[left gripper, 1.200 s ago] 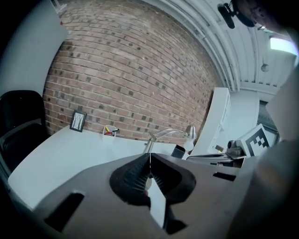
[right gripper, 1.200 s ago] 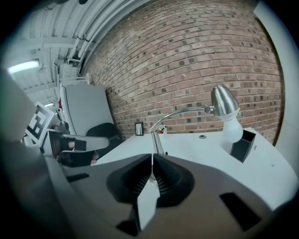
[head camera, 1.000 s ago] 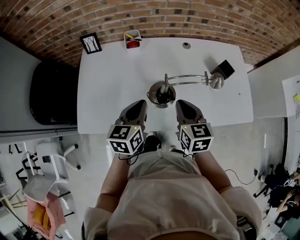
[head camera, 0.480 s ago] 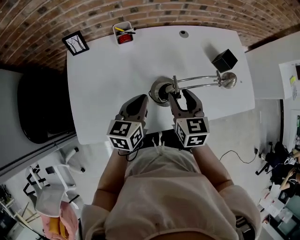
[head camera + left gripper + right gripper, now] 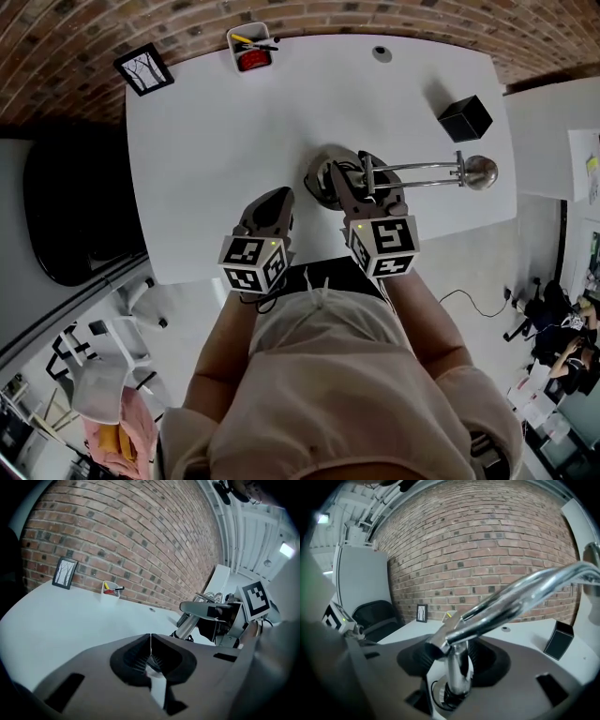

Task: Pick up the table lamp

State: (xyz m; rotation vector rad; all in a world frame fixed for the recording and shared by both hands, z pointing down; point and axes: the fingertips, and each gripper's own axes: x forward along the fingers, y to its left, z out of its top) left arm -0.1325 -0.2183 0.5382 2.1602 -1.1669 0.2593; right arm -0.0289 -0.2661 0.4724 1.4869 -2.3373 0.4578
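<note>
A chrome table lamp (image 5: 422,170) stands on the white table (image 5: 206,150). Its round base (image 5: 323,176) is at mid table, and its arm runs right to the lamp head (image 5: 483,172). My right gripper (image 5: 364,173) reaches over the near table edge, its jaws opening, one on each side of the lamp's upright post (image 5: 457,667); neither pad presses on it. To the lamp's left my left gripper (image 5: 274,199) is shut with nothing in it, its jaws meeting (image 5: 150,637) over the table. From the left gripper view the post (image 5: 186,624) shows beside the right gripper (image 5: 211,611).
A framed picture (image 5: 144,68) and a white pen holder (image 5: 251,47) stand along the brick wall. A black cube (image 5: 465,118) sits behind the lamp arm at the right. A black chair (image 5: 66,206) is off the table's left side.
My right gripper has moved forward to the lamp post and its jaws have spread around it. The left gripper has sunk a little toward the table and stayed shut.
</note>
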